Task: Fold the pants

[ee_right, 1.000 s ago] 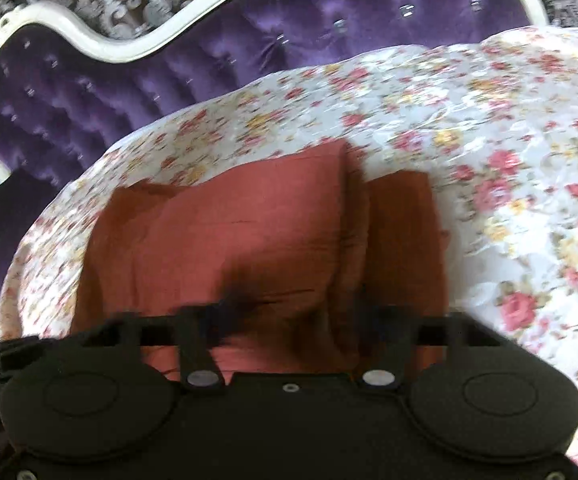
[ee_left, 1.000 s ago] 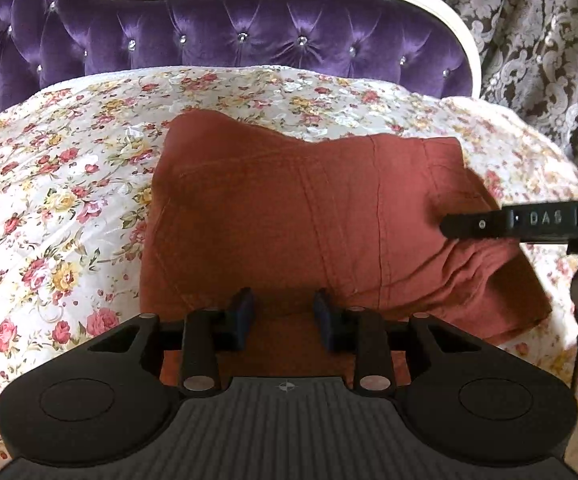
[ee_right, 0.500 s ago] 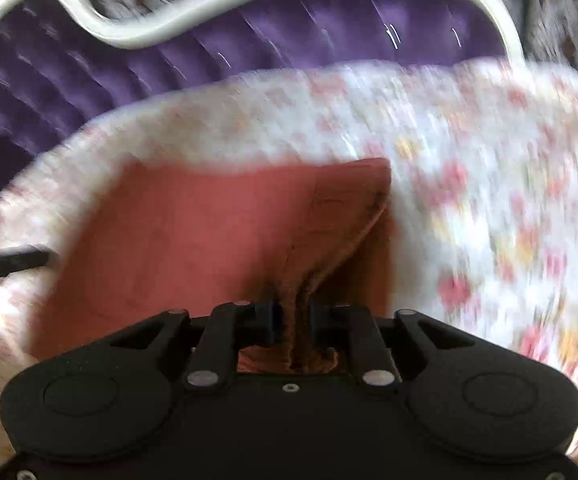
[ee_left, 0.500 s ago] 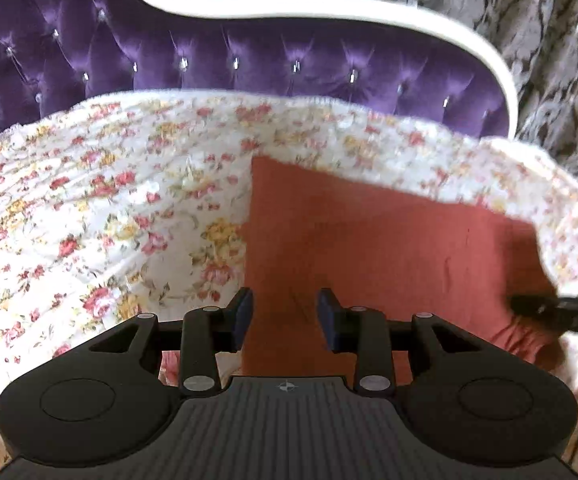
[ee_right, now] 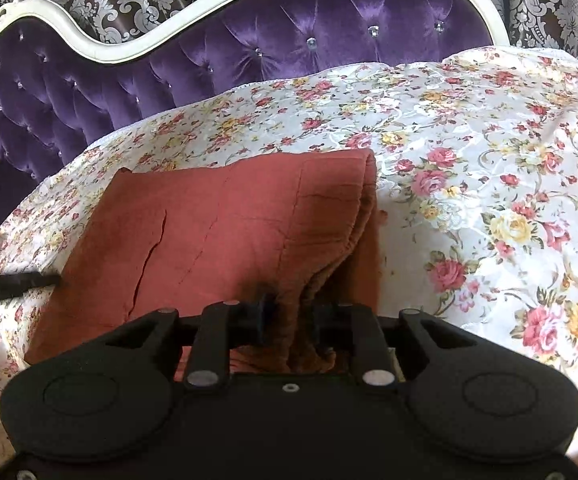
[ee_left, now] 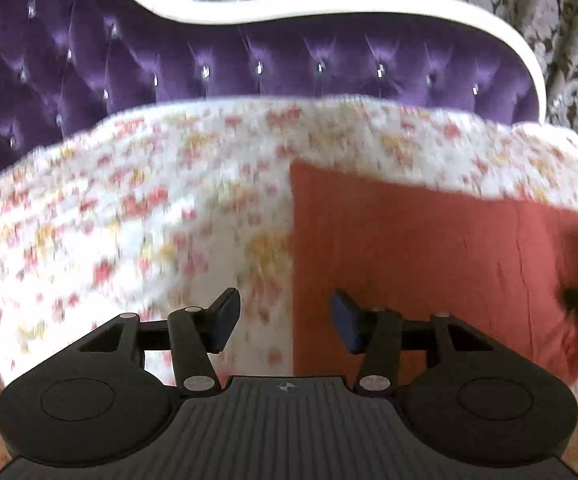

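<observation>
Pants [ee_right: 225, 232]: rust-red, folded into a flat stack on the floral bedspread [ee_right: 489, 168], toward its headboard edge.
Right gripper [ee_right: 289, 320]: I see its jaws clamped on the bunched near-right edge of the pants.
Left gripper [ee_left: 285, 320]: my jaws stand wide apart, holding nothing, straddling the left edge of the pants.
Headboard [ee_right: 269, 48]: purple, tufted, white-framed, behind the bed.
Left view: blurred.
</observation>
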A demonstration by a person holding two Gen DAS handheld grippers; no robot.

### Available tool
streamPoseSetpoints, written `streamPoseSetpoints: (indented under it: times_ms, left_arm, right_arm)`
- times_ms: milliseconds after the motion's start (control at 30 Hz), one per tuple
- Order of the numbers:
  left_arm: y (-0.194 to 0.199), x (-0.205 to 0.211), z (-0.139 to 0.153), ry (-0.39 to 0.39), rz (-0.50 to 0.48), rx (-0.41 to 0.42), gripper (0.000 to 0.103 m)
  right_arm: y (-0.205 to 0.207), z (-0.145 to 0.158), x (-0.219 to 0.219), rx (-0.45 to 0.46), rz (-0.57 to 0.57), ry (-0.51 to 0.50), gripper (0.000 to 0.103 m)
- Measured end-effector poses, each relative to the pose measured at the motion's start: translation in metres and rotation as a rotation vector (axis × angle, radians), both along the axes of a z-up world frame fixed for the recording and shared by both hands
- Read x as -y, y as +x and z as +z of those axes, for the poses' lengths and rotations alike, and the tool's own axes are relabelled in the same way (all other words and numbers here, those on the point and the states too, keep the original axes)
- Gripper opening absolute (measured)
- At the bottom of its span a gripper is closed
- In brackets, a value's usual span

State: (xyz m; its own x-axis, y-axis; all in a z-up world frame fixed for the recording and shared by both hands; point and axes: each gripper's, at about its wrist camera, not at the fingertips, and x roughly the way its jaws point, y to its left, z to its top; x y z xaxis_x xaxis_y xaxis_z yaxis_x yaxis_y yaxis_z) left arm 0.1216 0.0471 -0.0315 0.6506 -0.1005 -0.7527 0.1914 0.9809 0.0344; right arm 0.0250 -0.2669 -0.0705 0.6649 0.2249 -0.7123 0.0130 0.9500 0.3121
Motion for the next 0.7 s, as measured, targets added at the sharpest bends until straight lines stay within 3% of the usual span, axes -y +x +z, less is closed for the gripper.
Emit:
streamPoseSetpoints:
  times_ms: [200, 367, 433, 533, 700]
  left_arm:
    - [0.051, 0.025, -0.009, -0.018, -0.016, -0.043, 0.049]
    - [0.084, 0.033, -0.036, 0.049, -0.012, -0.118, 0.052]
    - [0.090, 0.028, -0.036, 0.015, -0.002, -0.138, 0.052]
    - [0.093, 0.020, -0.036, -0.024, 0.006, -0.156, 0.055]
    - [0.086, 0.022, -0.036, 0.009, 0.001, -0.126, 0.059]
  right_arm:
    - [0.000, -0.002, 0.004, -0.002, 0.007, 0.019, 0.031]
    - [-0.002, -0.004, 0.007, 0.009, 0.017, 0.028, 0.031]
    - [-0.003, -0.002, 0.009, 0.003, 0.019, 0.029, 0.032]
    - [-0.006, 0.003, 0.006, 0.002, 0.029, -0.014, 0.035]
    - [-0.012, 0.010, -0.006, 0.002, 0.034, -0.129, 0.044]
